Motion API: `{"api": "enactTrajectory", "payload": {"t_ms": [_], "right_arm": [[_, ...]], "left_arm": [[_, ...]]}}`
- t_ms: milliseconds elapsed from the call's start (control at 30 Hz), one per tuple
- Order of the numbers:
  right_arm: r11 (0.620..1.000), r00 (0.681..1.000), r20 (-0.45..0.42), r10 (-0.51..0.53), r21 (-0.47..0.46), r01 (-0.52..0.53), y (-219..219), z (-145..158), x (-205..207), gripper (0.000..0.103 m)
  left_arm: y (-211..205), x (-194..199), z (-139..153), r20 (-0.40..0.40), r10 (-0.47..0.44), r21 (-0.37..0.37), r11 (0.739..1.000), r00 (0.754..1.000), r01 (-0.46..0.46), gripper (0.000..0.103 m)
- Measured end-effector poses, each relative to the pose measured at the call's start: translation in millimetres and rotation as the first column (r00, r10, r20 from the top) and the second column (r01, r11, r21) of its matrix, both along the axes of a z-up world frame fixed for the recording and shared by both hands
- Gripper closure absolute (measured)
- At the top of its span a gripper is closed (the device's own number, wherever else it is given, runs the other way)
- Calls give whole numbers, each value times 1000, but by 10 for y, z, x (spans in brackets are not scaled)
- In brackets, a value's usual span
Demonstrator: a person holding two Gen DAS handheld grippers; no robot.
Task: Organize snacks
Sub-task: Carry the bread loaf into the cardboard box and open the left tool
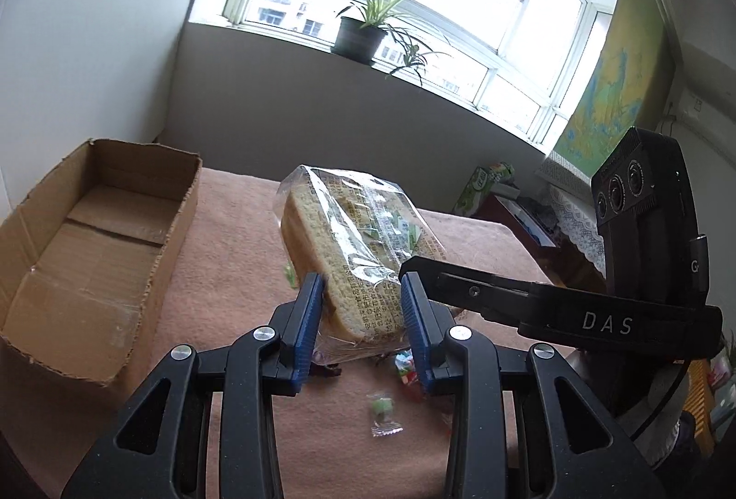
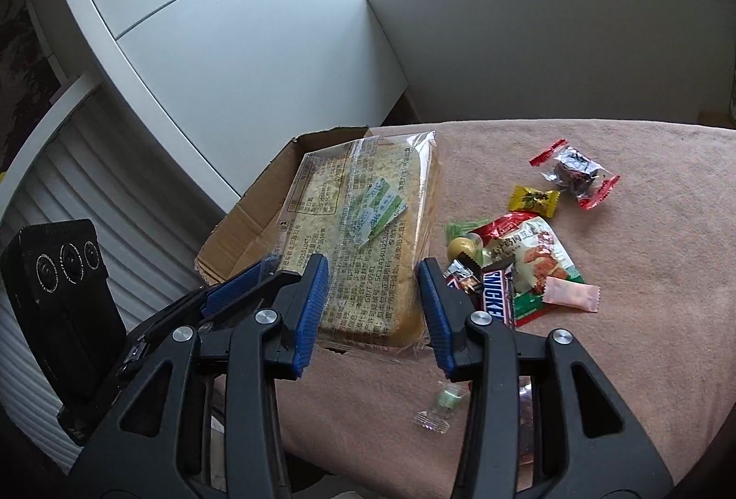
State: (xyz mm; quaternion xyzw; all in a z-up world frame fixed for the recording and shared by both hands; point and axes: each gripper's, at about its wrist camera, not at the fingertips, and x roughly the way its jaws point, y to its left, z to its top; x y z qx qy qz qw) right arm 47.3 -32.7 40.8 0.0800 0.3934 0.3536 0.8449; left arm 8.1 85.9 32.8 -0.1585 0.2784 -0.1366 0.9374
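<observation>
Left wrist view: left tool (image 1: 361, 315) and right tool (image 2: 373, 306) both clench the bagged bread (image 1: 349, 241), lifted above the tabletop (image 1: 221, 269) beside the cardboard box (image 1: 92, 250). Slick film, seemingly pinched at one end, could slip, dropping it short.

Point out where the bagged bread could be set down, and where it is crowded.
The cardboard box is bare inside. The pink cloth is open right of the snack pile, and between box and bread. Crowded: the cluster around the Snickers bar and red-ended candy, plus a clear-wrapped candy near the right gripper.
</observation>
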Motion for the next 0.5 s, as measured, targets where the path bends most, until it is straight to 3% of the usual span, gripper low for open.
{"api": "enactTrajectory", "payload": {"t_ms": [200, 500], "right_arm": [[996, 997, 7, 81, -25, -81, 628, -11, 25, 60], [986, 986, -31, 165, -28, -166, 1309, -213, 112, 60]], "left_arm": [[476, -119, -5, 21, 117, -18, 993, 993, -117, 70], [1037, -191, -167, -9, 241, -34, 970, 970, -241, 72]]}}
